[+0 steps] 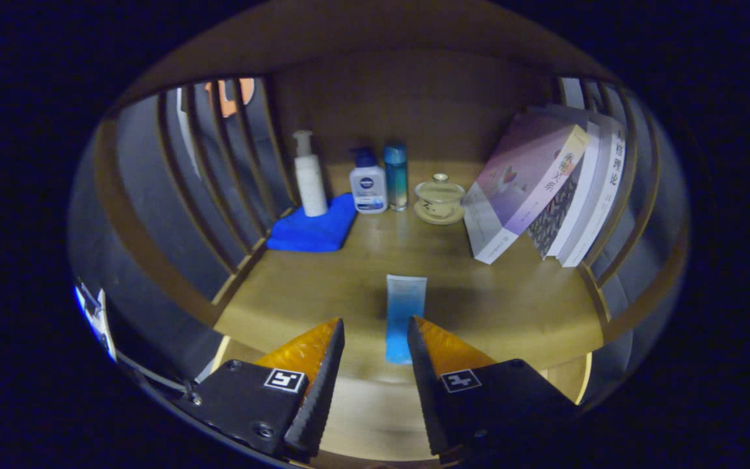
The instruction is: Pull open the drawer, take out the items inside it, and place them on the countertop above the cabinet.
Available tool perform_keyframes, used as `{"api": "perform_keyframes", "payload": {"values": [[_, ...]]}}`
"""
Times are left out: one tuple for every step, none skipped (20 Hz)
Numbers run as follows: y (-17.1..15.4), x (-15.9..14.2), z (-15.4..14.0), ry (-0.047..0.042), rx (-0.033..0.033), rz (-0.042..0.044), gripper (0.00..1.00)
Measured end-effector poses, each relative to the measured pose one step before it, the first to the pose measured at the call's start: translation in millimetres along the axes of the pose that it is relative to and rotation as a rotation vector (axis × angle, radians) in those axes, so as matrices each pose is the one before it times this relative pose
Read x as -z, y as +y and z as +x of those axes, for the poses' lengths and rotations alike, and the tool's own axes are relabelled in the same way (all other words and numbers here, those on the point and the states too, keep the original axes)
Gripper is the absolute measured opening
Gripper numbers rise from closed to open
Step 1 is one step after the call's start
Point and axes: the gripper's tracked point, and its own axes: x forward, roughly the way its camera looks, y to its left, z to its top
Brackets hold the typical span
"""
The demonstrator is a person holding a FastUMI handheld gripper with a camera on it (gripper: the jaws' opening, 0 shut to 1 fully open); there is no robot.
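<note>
Open claw (375,339) over flat blue tube (403,315)

The gripper (375,329) points level and forward, its two fingers (323,365) spread wide with a clear gap between them, nothing pinched or touched by either inner face, the toothed edges facing one another and the tips angled slightly toward the middle.

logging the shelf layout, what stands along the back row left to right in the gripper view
white pump bottle → white bottle with blue cap → slim blue bottle → lidded cup on a saucer → leaning books. The open tool sits near the blue tube.
</note>
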Motion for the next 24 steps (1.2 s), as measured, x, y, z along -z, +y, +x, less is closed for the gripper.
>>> {"api": "perform_keyframes", "payload": {"values": [[3.06,4.49,-10.79,-0.01823,-0.00824,-0.00868,0.62],[4.17,4.43,-14.73,-0.02340,-0.01439,-0.01087,0.63],[5.69,1.72,-13.60,-0.03151,-0.00932,-0.00090,0.67],[6.21,1.38,-17.79,-0.03646,-0.01527,-0.01278,0.71],[4.10,-1.50,-15.74,-0.03571,-0.00821,-0.01193,0.75],[4.26,-0.05,-17.75,-0.03527,-0.00883,-0.01705,0.80],[4.43,0.99,-13.09,-0.02534,-0.00996,-0.00661,0.84],[4.90,2.74,-14.34,-0.01708,-0.01386,-0.00084,0.88],[3.84,3.54,-14.43,-0.02005,-0.00946,0.00717,0.92],[3.30,3.39,-14.20,-0.01991,-0.00784,0.00641,0.92],[0.87,3.83,-10.04,-0.02115,0.00111,0.00635,0.92],[1.88,4.62,-11.56,-0.02356,-0.00452,0.00072,0.92],[-0.28,7.89,-10.59,-0.02805,0.00435,0.00612,0.92],[2.54,8.57,-12.80,-0.02206,-0.00631,0.00388,0.95],[0.44,10.24,-5.83,-0.01998,0.00451,0.00217,0.97],[-1.86,7.22,-8.26,-0.02226,0.00691,0.00341,1.00],[-1.90,6.15,-5.82,-0.01826,0.00927,-0.00201,1.00],[-0.99,6.92,-8.36,-0.02260,0.00221,-0.00218,1.00],[-0.30,8.16,-5.16,-0.01701,0.00432,-0.00566,1.00],[-2.34,8.39,-5.78,-0.01093,0.00852,-0.00977,0.99],[-3.29,11.16,-5.26,-0.01575,0.01585,-0.01476,1.00],[-3.01,10.40,-4.42,-0.01006,0.01426,-0.01104,0.99],[-0.67,12.97,-2.65,-0.00354,0.01074,-0.00756,0.99],[-0.48,13.02,-3.29,-0.00012,0.00789,-0.00090,1.00]]}}
